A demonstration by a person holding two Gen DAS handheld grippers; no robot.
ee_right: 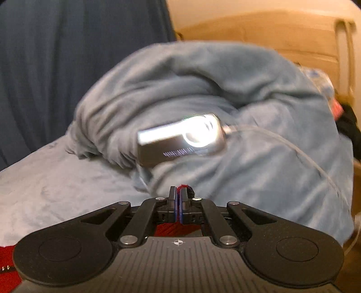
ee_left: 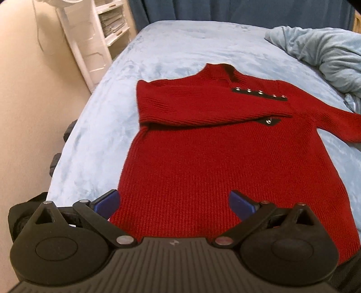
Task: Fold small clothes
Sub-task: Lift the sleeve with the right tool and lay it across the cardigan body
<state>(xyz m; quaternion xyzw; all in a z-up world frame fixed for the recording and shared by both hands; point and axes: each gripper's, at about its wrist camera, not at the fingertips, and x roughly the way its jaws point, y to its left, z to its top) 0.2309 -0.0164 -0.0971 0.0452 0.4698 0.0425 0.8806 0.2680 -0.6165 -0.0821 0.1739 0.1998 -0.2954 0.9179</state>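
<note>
A red knit sweater lies flat on the blue bed sheet, collar at the far end. Its left sleeve is folded across the chest; the right sleeve stretches out to the right. My left gripper is open, its blue pads hovering over the sweater's hem. My right gripper is shut on a pinch of red sweater fabric, seen between the fingertips in the right wrist view. More red knit shows at the lower left there.
A crumpled blue blanket is heaped at the right of the bed, with a small lit device and cable on it. A white shelf unit stands left of the bed. Dark curtains hang behind.
</note>
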